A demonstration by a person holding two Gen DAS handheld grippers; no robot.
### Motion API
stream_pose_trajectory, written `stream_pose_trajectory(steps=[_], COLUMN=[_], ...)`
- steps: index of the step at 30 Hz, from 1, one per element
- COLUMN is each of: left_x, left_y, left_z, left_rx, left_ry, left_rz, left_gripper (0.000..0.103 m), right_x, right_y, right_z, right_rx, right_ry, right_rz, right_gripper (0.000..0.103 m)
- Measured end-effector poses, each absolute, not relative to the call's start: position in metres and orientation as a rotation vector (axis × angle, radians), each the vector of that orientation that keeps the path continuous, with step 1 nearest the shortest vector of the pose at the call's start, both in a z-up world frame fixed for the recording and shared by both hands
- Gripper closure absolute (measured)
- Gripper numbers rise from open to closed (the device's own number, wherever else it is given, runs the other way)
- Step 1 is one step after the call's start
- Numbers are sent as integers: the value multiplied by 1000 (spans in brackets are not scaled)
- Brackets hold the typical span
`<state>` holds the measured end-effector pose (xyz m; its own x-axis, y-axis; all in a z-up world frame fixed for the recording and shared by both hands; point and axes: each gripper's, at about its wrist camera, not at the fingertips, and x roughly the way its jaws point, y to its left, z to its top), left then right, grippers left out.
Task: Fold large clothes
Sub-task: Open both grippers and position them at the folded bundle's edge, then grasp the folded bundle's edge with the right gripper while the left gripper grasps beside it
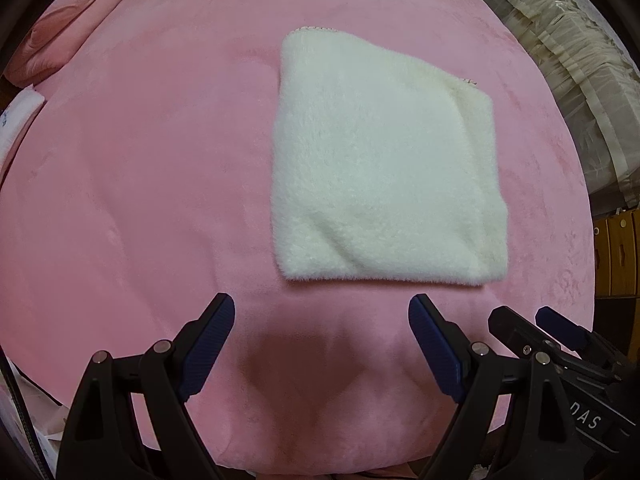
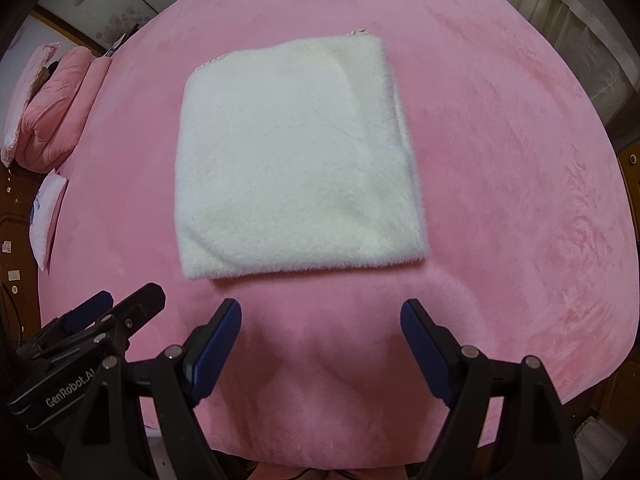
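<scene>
A white fluffy garment (image 1: 384, 160), folded into a thick square, lies flat on the pink bedspread (image 1: 140, 180) of a bed. A thin scalloped trim peeks out at the garment's far edge.

The left gripper (image 1: 322, 344) hangs above the bedspread just short of the garment's near edge, its blue-padded fingers (image 1: 210, 344) spread wide with nothing between them. The right gripper (image 2: 320, 344) hovers close beside it, also on the garment's near side, fingers apart and empty. Neither touches the garment.

Pink pillows (image 2: 52, 112) are stacked well away from the garment at the bed's left end, and cream curtains (image 1: 560, 60) hang beyond its right side.
</scene>
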<state>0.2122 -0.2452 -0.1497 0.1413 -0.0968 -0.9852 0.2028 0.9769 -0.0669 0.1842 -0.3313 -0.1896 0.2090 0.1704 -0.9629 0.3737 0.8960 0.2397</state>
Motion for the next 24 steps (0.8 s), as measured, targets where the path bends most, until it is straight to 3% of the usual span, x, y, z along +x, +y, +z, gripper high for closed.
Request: stream_pose_trajectory(steps=[24], left_x=[259], left_y=[-277], left_z=[-188], left_rx=[97], left_ry=[1500], left_rz=[-187], left_gripper=[16], right_x=[230], right_y=[-362], right_z=[-229], right_rx=[477], right_ry=[1436], right_rz=[-157], right_gripper=[21])
